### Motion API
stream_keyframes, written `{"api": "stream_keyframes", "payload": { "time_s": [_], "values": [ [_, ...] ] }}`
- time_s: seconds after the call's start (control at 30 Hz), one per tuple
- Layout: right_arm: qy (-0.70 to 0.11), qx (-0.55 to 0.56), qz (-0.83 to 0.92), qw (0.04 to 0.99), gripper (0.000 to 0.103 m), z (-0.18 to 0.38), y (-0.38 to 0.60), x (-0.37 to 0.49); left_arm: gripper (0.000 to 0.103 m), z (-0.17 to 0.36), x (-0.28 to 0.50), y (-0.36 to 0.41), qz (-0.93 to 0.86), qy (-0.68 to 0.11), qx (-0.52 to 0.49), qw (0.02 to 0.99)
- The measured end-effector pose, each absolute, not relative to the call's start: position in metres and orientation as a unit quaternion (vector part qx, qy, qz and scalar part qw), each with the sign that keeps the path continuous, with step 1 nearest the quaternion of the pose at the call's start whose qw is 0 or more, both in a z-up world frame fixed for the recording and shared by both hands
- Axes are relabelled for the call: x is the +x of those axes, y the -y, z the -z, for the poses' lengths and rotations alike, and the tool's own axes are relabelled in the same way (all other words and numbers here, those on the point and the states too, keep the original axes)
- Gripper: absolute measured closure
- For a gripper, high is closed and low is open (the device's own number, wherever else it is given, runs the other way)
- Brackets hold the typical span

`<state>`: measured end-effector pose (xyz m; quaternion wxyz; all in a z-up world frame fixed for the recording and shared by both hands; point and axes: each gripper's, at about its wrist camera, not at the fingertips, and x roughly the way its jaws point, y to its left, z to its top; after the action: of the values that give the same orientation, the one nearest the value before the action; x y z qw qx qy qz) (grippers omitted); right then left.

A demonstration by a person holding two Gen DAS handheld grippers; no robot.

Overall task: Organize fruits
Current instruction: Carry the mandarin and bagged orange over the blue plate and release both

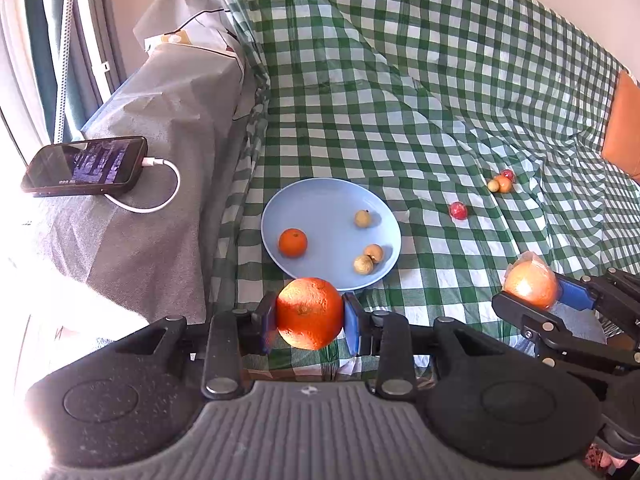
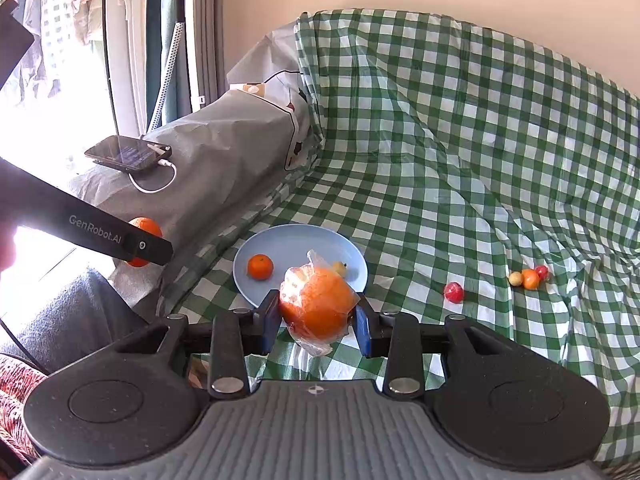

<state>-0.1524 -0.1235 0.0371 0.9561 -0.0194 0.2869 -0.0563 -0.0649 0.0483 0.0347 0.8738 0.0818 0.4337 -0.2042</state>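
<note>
Your left gripper (image 1: 310, 316) holds a bare orange (image 1: 310, 313) clamped between its blue pads, raised just in front of the near rim of the blue plate (image 1: 320, 204). Your right gripper (image 2: 318, 316) is closed on a second orange wrapped in clear plastic (image 2: 318, 308), also raised at the plate's near rim.

The plate sits on the green checked cloth (image 1: 400, 100), close to the cloth's left edge, beside the grey-covered armrest (image 1: 160, 120). On the plate lie a small mandarin (image 1: 293, 243) at its left side and three small tan fruits: one (image 1: 363, 218) toward the far right, and two (image 1: 368, 259) touching each other at the near right.

Out on the cloth, well to the right of the plate, a small red fruit (image 1: 458, 210) lies alone. Farther right, a cluster of three small fruits (image 1: 502, 182) sits touching: tan, orange and red.

A phone (image 1: 86, 166) with a white cable plugged in rests on the armrest.
</note>
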Motion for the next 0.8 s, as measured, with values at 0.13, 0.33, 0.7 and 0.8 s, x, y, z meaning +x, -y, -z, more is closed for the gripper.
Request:
{"api": "stream_keyframes", "payload": {
  "time_s": [0.13,0.33,0.7,0.8],
  "values": [
    [-0.290,-0.019,0.059,0.955,0.064,-0.036,0.124,-0.150,0.065,-0.032,-0.062,-0.047,0.204,-0.438,0.083,0.871],
    [-0.299,-0.015,0.062,0.952,0.064,-0.033,0.126,-0.146,0.065,-0.026,-0.057,-0.045,0.203,-0.448,0.085,0.867],
    [-0.313,-0.013,0.061,0.948,0.064,-0.026,0.130,-0.129,0.065,-0.018,-0.033,-0.033,0.204,-0.453,0.093,0.863],
    [-0.312,-0.011,0.061,0.948,0.064,-0.024,0.132,-0.119,0.065,-0.017,-0.020,-0.026,0.205,-0.451,0.092,0.864]
  ]
}}
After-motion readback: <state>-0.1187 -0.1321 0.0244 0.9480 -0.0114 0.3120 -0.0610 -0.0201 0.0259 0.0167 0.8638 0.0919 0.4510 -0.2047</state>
